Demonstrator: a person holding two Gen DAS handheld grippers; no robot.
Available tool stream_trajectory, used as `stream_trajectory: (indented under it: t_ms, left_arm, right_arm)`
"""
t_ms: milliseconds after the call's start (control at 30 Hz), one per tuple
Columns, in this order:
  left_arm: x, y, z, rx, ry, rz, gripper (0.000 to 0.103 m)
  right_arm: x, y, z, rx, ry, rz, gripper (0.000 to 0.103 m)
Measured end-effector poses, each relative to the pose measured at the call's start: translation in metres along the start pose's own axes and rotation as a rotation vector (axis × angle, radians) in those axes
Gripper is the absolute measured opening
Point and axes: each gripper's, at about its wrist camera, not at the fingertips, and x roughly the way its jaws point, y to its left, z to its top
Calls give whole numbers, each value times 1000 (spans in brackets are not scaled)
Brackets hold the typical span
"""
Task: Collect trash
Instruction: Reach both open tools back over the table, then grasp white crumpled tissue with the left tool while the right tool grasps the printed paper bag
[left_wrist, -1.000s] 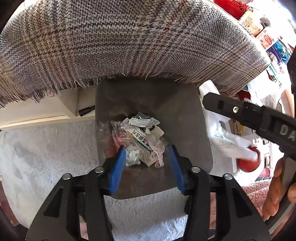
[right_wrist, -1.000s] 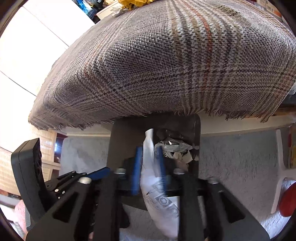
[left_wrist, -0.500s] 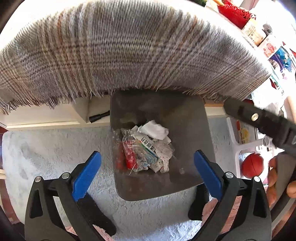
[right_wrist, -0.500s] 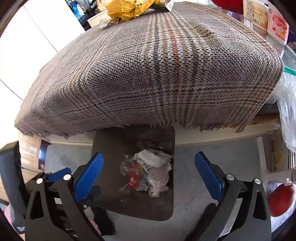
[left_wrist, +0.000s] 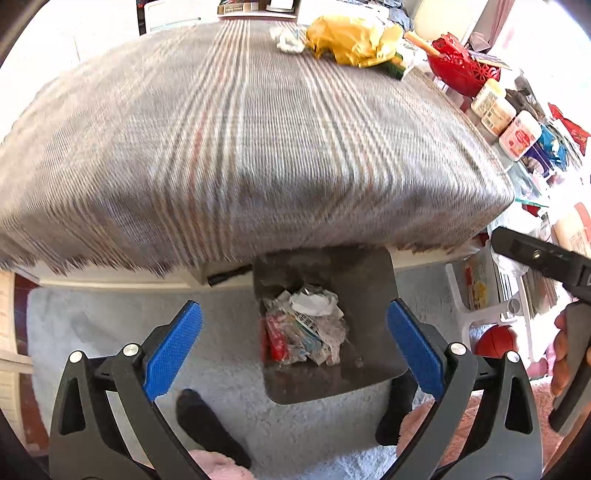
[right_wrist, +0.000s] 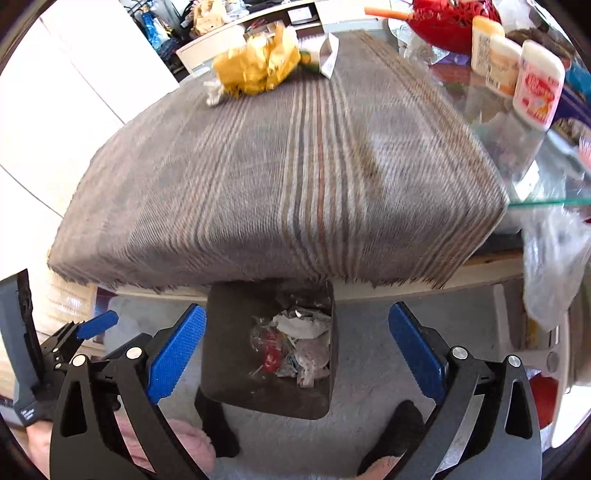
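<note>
One dark grey trash bin (left_wrist: 373, 280) stands on the pale carpet (left_wrist: 92, 332), partly under the fringed edge of the plaid cloth (left_wrist: 240, 147) covering the worktop. Inside the bin lies one heap of crumpled trash (left_wrist: 306, 328) — white paper, clear film and a red wrapper.

The left gripper (left_wrist: 293, 341) is spread wide and holds nothing; its two blue pads frame the bin from above. The right gripper (right_wrist: 295, 345) is likewise wide open and empty, hanging over the same bin (right_wrist: 225, 332).

On the far part of the cloth remain one crumpled yellow bag (right_wrist: 258, 66) and one white tissue wad (left_wrist: 288, 38) — both well apart from the bin. Beside the cloth stand one red openwork basket (left_wrist: 461, 70) and three lidded plastic jars (right_wrist: 539, 85). Two feet in black socks (right_wrist: 218, 424) flank the bin.
</note>
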Motion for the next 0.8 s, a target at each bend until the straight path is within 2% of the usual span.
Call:
stream_trajectory:
  t_ms: [200,333,533,633,800]
  left_arm:
    - [-24,5,41,8,-22,4,95]
    - [-31,10,76,12,-47,32,95]
    - [-28,18,131,34,-68,67,95]
    - [-22,22,158,25,-75,67,95]
    - [-9,24,199,33,-107,110,95]
  right_arm:
    - [-25,5,35,-26,-20,-1,99]
    - [-28,8,64,-27,-26,11,100]
    - [-24,7,115,-25,-58,3,100]
    - [-19,1,142,-25,-74,-25,99]
    - [0,-8,174,-62,-81,-71,99]
